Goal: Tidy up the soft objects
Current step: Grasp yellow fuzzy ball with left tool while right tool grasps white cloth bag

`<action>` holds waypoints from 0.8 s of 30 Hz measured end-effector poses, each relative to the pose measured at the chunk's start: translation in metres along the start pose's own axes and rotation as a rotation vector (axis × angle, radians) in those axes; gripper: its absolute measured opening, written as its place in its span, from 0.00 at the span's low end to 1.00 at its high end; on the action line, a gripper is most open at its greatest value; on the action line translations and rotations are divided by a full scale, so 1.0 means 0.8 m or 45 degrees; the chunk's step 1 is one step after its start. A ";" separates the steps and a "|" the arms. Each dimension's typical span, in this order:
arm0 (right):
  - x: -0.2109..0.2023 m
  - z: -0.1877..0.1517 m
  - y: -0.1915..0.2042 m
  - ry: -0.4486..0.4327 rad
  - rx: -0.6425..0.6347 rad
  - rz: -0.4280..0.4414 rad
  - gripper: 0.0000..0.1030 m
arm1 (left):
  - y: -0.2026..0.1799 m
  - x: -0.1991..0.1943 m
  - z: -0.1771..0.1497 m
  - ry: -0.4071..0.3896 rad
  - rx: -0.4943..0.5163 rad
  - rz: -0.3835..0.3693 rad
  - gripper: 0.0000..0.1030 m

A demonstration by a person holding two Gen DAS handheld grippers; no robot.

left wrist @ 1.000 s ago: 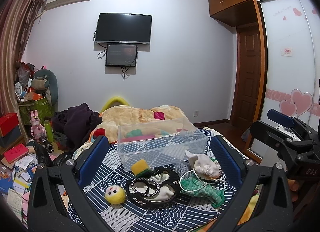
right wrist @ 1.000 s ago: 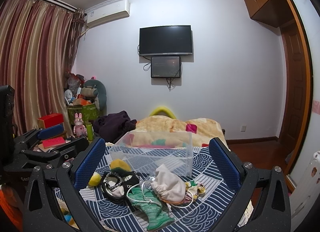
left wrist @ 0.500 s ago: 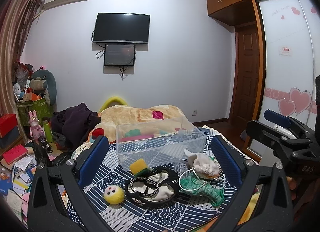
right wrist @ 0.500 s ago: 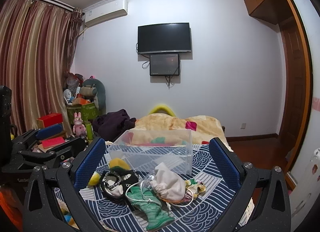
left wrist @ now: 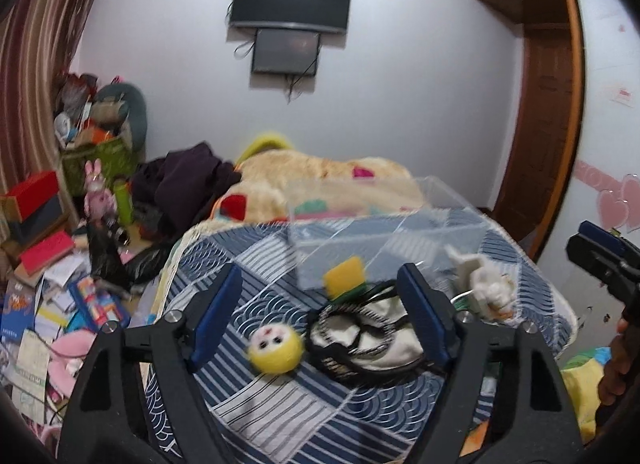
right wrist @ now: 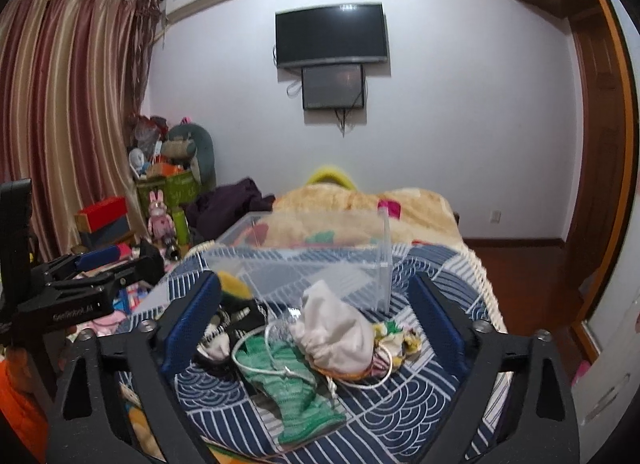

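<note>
Our left claw (left wrist: 320, 304) is spread wide, gripping nothing, its jaws framing a yellow plush ball (left wrist: 275, 351) and a black-and-white pouch (left wrist: 366, 340) on the blue patterned bedspread (left wrist: 280, 408). Our right claw (right wrist: 316, 316) is likewise parted and unladen over a green knit toy (right wrist: 298, 384) and white drawstring bag (right wrist: 334, 338). Beyond them stands the clear plastic bin (right wrist: 304, 260), a yellow sponge (left wrist: 344, 271) touching its near wall.

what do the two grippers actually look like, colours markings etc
Both are matte black plastic frames forking into a V. The left gripper and right gripper each carry blue textured pads on the inner finger faces, with round silver screws on the arms. From the right wrist view, the left gripper's side bears small pale lettering, too blurred to read surely.
</note>
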State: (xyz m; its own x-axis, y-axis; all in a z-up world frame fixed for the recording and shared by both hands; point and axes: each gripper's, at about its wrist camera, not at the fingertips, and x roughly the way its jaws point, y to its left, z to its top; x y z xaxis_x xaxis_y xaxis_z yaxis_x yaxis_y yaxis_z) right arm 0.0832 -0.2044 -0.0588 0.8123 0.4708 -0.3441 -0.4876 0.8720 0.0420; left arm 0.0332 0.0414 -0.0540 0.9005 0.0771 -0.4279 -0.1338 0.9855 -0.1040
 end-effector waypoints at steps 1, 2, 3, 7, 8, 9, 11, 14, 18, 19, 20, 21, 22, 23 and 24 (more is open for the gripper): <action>0.004 -0.003 -0.002 0.017 0.005 -0.001 0.81 | 0.004 0.006 -0.004 0.017 -0.003 0.011 0.74; 0.007 -0.004 -0.004 0.035 0.011 -0.001 0.79 | 0.008 0.013 -0.008 0.036 -0.006 0.027 0.72; 0.011 -0.006 -0.007 0.053 0.018 0.000 0.77 | 0.013 0.018 -0.012 0.054 -0.010 0.040 0.70; 0.023 -0.013 -0.016 0.119 0.050 0.003 0.65 | 0.037 0.043 -0.026 0.135 -0.054 0.074 0.63; 0.027 -0.015 -0.019 0.139 0.060 0.005 0.64 | 0.042 0.048 -0.030 0.151 -0.066 0.080 0.62; 0.032 -0.017 -0.022 0.159 0.070 0.009 0.63 | 0.046 0.053 -0.033 0.168 -0.077 0.085 0.61; 0.042 -0.020 -0.024 0.197 0.090 0.019 0.62 | 0.054 0.063 -0.041 0.208 -0.098 0.083 0.60; 0.057 -0.025 -0.024 0.244 0.099 0.018 0.62 | 0.058 0.078 -0.053 0.259 -0.112 0.077 0.60; 0.080 -0.032 -0.024 0.333 0.108 0.039 0.54 | 0.058 0.095 -0.063 0.317 -0.122 0.048 0.55; 0.084 -0.035 -0.025 0.351 0.121 0.057 0.50 | 0.059 0.097 -0.065 0.324 -0.130 0.030 0.53; 0.087 -0.037 -0.027 0.359 0.133 0.068 0.45 | 0.058 0.098 -0.066 0.326 -0.135 0.008 0.47; 0.086 -0.039 -0.028 0.359 0.139 0.071 0.43 | 0.056 0.099 -0.067 0.326 -0.136 -0.006 0.43; 0.084 -0.039 -0.028 0.352 0.140 0.069 0.39 | 0.054 0.097 -0.067 0.319 -0.126 -0.005 0.43; 0.082 -0.039 -0.027 0.347 0.140 0.069 0.34 | 0.052 0.096 -0.067 0.313 -0.114 -0.001 0.43; 0.080 -0.038 -0.028 0.343 0.141 0.071 0.30 | 0.050 0.096 -0.067 0.311 -0.105 0.001 0.42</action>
State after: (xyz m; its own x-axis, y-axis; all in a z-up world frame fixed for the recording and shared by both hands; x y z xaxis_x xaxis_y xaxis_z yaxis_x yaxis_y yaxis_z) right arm 0.1363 -0.1976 -0.1106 0.6640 0.4791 -0.5741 -0.4796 0.8619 0.1646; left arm 0.0747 0.0789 -0.1392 0.7751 0.0294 -0.6312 -0.1769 0.9691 -0.1721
